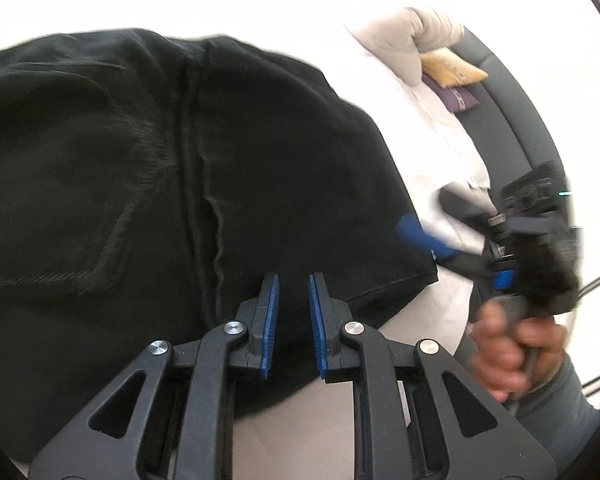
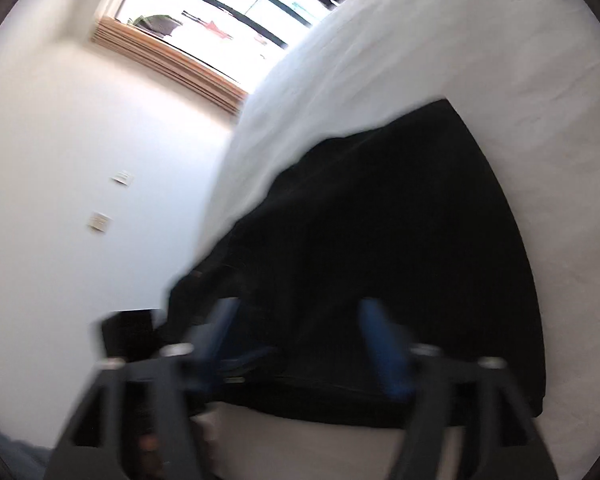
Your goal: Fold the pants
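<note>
Black pants point(image 1: 148, 152) lie spread on the white bed point(image 1: 260, 4), a back pocket and centre seam facing up. My left gripper point(image 1: 294, 280) sits at their near hem, its blue pads almost together with dark fabric between them, shut on the pants. My right gripper point(image 1: 436, 216) is blurred at the right edge of the pants, held by a person's hand point(image 1: 512, 352). In the right wrist view the right gripper point(image 2: 300, 312) stands wide open over the pants point(image 2: 380, 240), nothing pinched between its fingers point(image 2: 376, 320).
Beige pillows point(image 1: 404, 44), a yellow pouch point(image 1: 452, 68) and a purple item point(image 1: 458, 98) lie at the bed's far right, against a dark bed frame point(image 1: 512, 92). A white wall point(image 2: 80, 160) with switches point(image 2: 100, 222) and a window point(image 2: 204, 12) lie beyond the bed sheet point(image 2: 420, 40).
</note>
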`<state>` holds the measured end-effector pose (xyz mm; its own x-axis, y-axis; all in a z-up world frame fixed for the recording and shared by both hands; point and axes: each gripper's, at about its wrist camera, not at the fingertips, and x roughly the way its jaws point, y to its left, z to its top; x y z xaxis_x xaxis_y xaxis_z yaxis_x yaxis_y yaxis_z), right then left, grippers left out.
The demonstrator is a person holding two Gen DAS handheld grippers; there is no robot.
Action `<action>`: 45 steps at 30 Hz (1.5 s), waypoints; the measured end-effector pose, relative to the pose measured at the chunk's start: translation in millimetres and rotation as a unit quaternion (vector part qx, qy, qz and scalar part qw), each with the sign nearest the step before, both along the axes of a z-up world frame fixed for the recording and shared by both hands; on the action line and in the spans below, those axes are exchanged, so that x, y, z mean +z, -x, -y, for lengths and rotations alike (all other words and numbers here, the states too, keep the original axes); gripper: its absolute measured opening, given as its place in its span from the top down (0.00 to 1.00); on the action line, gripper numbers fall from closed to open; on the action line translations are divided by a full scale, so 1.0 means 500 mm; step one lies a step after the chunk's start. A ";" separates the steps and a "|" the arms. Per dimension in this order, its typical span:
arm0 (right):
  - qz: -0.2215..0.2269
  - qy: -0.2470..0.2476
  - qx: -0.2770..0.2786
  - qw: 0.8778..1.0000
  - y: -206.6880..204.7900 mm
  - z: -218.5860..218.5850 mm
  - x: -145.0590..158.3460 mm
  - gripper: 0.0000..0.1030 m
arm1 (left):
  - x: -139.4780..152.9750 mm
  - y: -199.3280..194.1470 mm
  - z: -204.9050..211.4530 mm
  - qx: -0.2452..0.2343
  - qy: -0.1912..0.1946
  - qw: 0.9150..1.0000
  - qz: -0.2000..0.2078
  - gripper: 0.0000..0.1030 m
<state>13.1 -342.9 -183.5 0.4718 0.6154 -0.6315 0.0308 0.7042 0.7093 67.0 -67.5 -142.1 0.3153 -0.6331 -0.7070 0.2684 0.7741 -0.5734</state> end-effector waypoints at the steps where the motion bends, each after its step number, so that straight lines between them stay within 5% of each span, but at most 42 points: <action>1: -0.027 0.018 -0.001 0.999 -0.008 -0.001 -0.031 0.14 | 0.019 0.016 -0.020 0.010 0.003 1.000 0.009 0.85; 4: -0.018 0.074 -0.001 0.997 -0.005 -0.025 -0.008 0.16 | 0.081 0.068 -0.072 0.040 -0.016 0.998 0.049 0.85; 6: -0.011 0.062 -0.002 0.998 0.000 -0.041 0.015 0.16 | 0.105 0.109 -0.144 0.076 -0.014 0.995 0.065 0.83; 8: 0.026 0.004 -0.005 1.000 0.002 -0.051 0.047 0.16 | 0.108 0.145 -0.234 0.138 0.000 0.989 0.057 0.50; 9: 0.035 -0.008 -0.007 0.999 0.003 -0.056 0.052 0.16 | 0.104 0.164 -0.279 0.175 0.013 0.983 0.047 0.13; 10: 0.036 -0.022 -0.008 0.999 0.000 -0.065 0.053 0.16 | 0.093 0.183 -0.329 0.214 0.034 0.975 0.040 0.00; 17: 0.008 -0.077 -0.020 0.997 -0.021 -0.092 0.050 0.18 | 0.047 0.228 -0.493 0.340 0.127 0.932 -0.002 0.00; 22: 0.018 -0.081 -0.008 0.997 -0.018 -0.076 0.066 0.23 | 0.002 0.218 -0.509 0.340 0.143 0.929 -0.027 0.00; 30: 0.017 -0.084 -0.012 0.996 -0.005 -0.077 0.071 0.25 | -0.032 0.207 -0.543 0.377 0.204 0.903 -0.013 0.02; 32: 0.014 -0.086 -0.009 0.996 -0.012 -0.088 0.061 0.26 | -0.031 0.195 -0.537 0.384 0.202 0.901 -0.017 0.09; 33: 0.014 -0.087 -0.007 0.996 -0.016 -0.092 0.061 0.26 | -0.031 0.194 -0.541 0.386 0.203 0.900 -0.018 0.20; 34: 0.014 -0.087 -0.004 0.996 -0.018 -0.096 0.063 0.26 | -0.038 0.183 -0.544 0.386 0.210 0.898 -0.022 0.45; 36: 0.015 -0.088 0.002 0.996 -0.023 -0.107 0.067 0.27 | -0.066 0.178 -0.557 0.394 0.231 0.887 -0.062 0.73; 39: 0.016 -0.089 0.016 0.996 -0.036 -0.117 0.074 0.27 | -0.081 0.183 -0.573 0.401 0.244 0.880 -0.071 0.81; 45: 0.009 -0.066 0.084 0.994 -0.105 -0.188 0.087 0.29 | -0.017 0.178 -0.553 0.378 0.201 0.903 -0.025 0.84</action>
